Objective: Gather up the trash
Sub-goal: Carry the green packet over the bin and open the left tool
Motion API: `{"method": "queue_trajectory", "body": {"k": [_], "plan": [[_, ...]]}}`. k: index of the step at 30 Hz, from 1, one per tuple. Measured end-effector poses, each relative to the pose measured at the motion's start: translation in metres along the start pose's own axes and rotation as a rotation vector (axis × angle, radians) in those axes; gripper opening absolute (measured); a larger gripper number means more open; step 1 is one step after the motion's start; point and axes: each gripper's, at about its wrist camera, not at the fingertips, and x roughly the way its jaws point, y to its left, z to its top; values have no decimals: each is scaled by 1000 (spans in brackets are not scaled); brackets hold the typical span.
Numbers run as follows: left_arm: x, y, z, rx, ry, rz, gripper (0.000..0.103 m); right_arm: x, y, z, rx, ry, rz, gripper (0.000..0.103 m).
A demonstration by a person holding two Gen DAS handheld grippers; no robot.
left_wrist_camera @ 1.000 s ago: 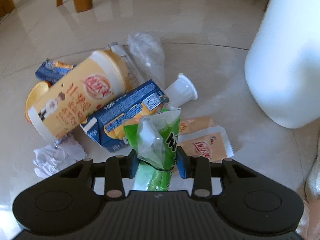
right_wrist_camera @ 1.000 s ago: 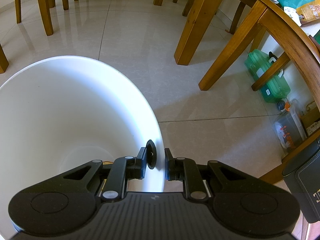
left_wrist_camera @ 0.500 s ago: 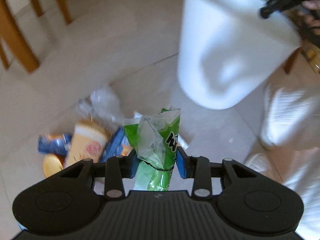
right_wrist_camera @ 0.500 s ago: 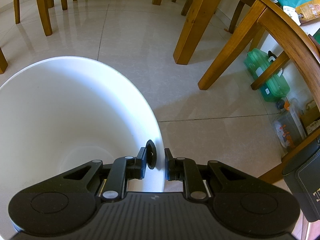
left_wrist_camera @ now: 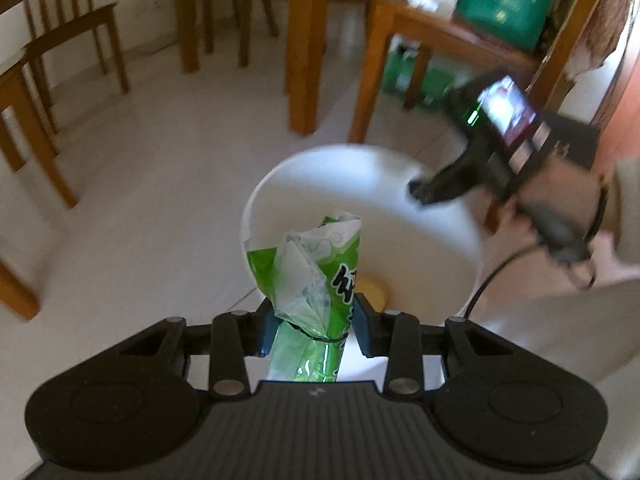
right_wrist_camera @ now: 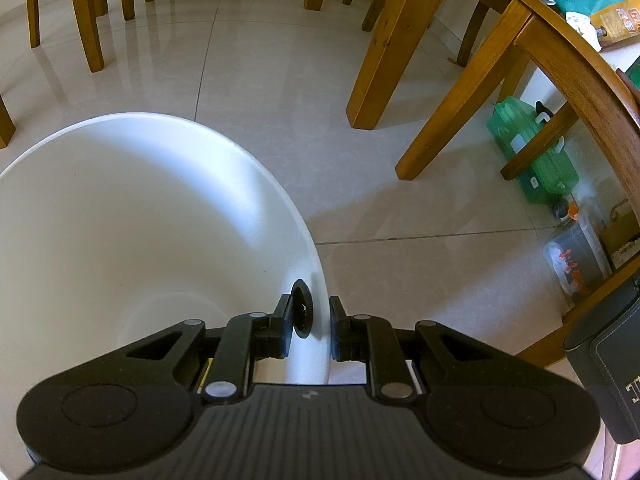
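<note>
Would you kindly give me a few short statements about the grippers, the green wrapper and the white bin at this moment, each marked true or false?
1. The left gripper is shut on a green wrapper. True.
2. The right gripper hangs free above the floor. False: it is shut on the rim of the white bin, one finger inside and one outside.
3. In the left wrist view the green wrapper is in front of the bin's opening. True.
4. The white bin is filled to the brim with trash. False: mostly bare white wall shows, with only a small yellow thing low inside.
5. The bin stands on a wooden table. False: tiled floor shows beyond it.
</note>
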Motion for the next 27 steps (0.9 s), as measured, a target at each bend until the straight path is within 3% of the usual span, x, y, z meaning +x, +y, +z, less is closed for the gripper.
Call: {"method": "queue_trajectory", "body": {"k": [3,5,6,8,19,27], "plan": [[11,-12,12,30,-12,-17,45,0,0,1,-1,-1,-1,21],[14,-18,17,47,-25,-25,84,0,0,1,-3,0,-1,21],[14,-17,15,45,-47,-19,88,0,0,1,-2,1,-1,21],[10,-16,14,61,-83,-15,89,0,0,1,2,1,1,21],[6,2,2,51,-48,20,89,0,-1,2,10,3,7,21],[12,32,-41,-57,-31,70,92,0,0,1,10,3,7,21]]}}
